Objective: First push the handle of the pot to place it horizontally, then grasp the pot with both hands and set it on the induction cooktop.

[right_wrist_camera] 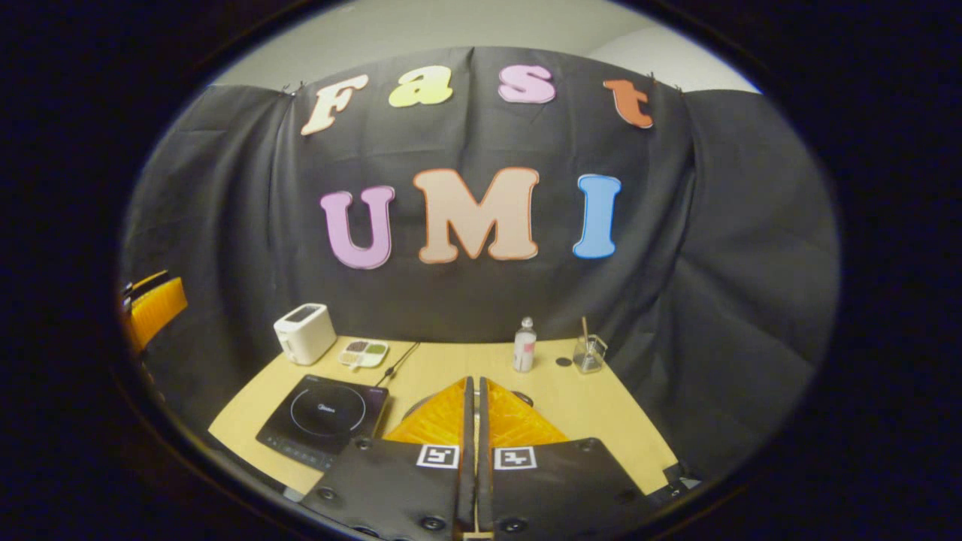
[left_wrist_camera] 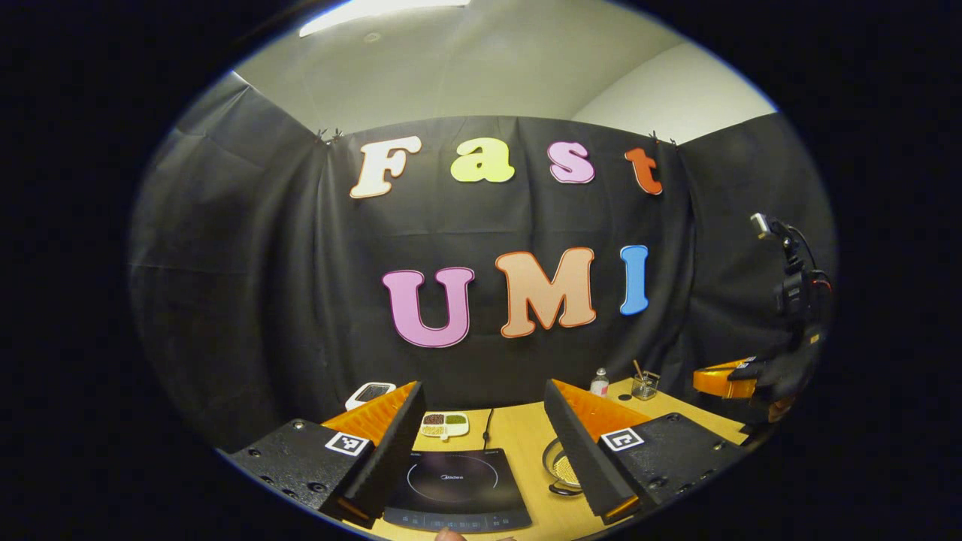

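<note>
Wooden table (right_wrist_camera: 601, 409) bears cooktop (right_wrist_camera: 325, 418); left tool (left_wrist_camera: 481, 428) gapes empty, right tool (right_wrist_camera: 476, 413) closed empty.

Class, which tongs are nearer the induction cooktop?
Left. The left tongs hang open just before the induction cooktop; the right tongs, shut, sit off to one side, by the pot.

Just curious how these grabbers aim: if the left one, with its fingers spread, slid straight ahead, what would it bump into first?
Probably the flat black induction cooktop on the wooden table, lying between the left gripper's open fingers; depth is hard to judge.
</note>
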Motion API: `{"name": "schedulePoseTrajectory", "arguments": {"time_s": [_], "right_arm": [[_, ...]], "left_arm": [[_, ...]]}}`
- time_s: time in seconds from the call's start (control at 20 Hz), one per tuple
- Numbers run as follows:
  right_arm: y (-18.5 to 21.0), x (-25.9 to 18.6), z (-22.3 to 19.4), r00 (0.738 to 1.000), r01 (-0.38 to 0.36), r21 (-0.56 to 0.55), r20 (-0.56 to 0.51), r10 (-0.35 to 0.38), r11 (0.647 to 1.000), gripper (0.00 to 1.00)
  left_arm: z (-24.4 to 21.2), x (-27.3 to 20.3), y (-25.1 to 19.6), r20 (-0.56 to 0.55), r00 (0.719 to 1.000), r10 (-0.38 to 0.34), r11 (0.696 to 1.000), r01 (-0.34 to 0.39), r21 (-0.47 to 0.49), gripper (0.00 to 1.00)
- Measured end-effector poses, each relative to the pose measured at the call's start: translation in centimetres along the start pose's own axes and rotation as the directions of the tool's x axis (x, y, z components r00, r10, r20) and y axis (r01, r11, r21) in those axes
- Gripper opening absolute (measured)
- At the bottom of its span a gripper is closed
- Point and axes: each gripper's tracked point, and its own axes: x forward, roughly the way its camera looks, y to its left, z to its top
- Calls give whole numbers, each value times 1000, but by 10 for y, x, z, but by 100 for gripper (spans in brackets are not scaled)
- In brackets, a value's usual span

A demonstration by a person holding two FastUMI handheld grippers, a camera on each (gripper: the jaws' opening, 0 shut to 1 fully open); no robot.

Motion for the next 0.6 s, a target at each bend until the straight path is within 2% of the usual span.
{"name": "schedulePoseTrajectory", "arguments": {"time_s": [0.05,0.1,0.25,0.35,0.4,0.5,0.55,0.6], "right_arm": [[1,8,-13,1000,-9,-10,-27,9,1000,7],[3,15,-25,998,-22,-18,-56,20,1000,3],[0,37,-53,992,-46,-10,-116,44,999,0],[0,50,-73,986,-68,9,-155,69,998,7],[0,54,-83,981,-86,21,-173,88,996,3],[3,66,-107,967,-114,46,-225,122,992,2],[6,69,-121,956,-127,72,-258,142,989,2],[9,72,-128,949,-135,91,-275,155,987,6]], "left_arm": [[-3,4,3,-7,1000,11,1000,-11,3,99],[-8,10,7,-23,999,31,1000,-31,7,96],[-15,26,4,-53,998,44,999,-45,-17,96],[-25,38,6,-98,993,70,997,-73,-25,96],[-24,42,8,-100,991,86,995,-89,-33,100],[-24,53,6,-103,989,110,992,-115,-49,100],[-27,55,3,-114,987,116,991,-123,-56,96],[-27,59,0,-101,989,112,990,-120,-71,97]]}}
